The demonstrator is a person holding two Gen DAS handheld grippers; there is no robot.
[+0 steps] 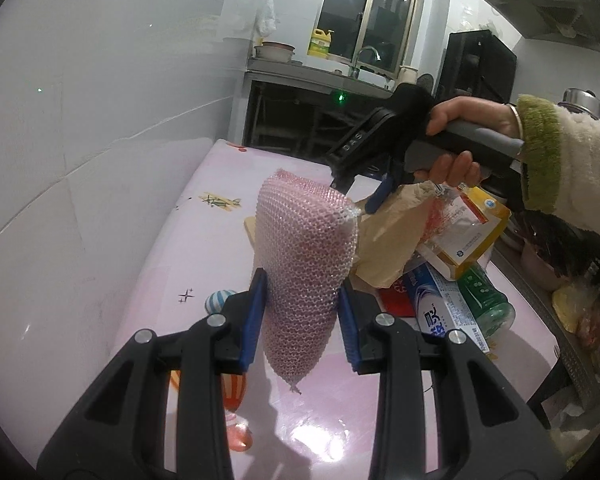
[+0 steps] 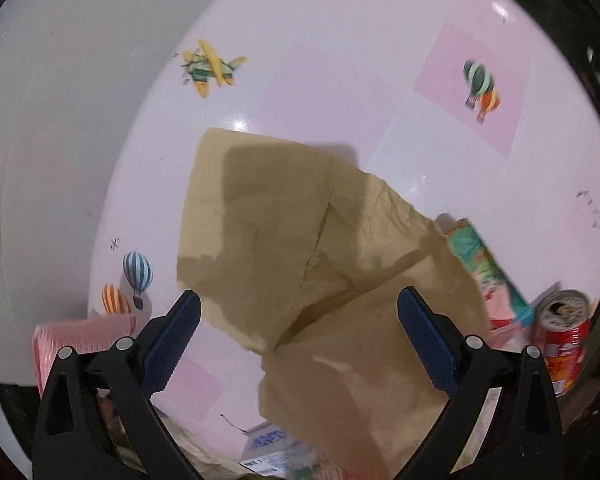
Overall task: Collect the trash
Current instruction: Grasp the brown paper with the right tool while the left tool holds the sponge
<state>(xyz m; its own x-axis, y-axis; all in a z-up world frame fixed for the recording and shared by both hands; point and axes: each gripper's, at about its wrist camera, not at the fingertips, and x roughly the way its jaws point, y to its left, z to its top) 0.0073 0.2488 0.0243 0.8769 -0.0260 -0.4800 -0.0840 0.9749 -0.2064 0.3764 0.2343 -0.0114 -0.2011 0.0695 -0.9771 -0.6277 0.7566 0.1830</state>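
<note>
My left tongs (image 1: 302, 316) pinch a pink bubble-wrap pouch (image 1: 306, 264) between their blue pads, holding it up above the pink tabletop (image 1: 160, 280), its wide end rising ahead of me and its pointed corner hanging below the fingers. My right tongs (image 2: 300, 336) are spread wide with nothing between the pads, hovering over a crumpled brown paper bag (image 2: 300, 248) that lies on the tabletop. In the left wrist view my right hand (image 1: 460, 140) grips the handle of those tongs, their blue tip just above the bag's top edge.

Beside the bag sits the rest of the trash pile: a yellow carton (image 1: 476, 232), a blue and white toothpaste box (image 1: 440, 308) and a green bottle (image 1: 488, 300) lying on its side. From the right wrist view a red drinks can (image 2: 564, 336) stands at the tabletop's edge, close to the bag, and a pink packet (image 2: 80, 332) lies behind the left finger of the right tongs.
</note>
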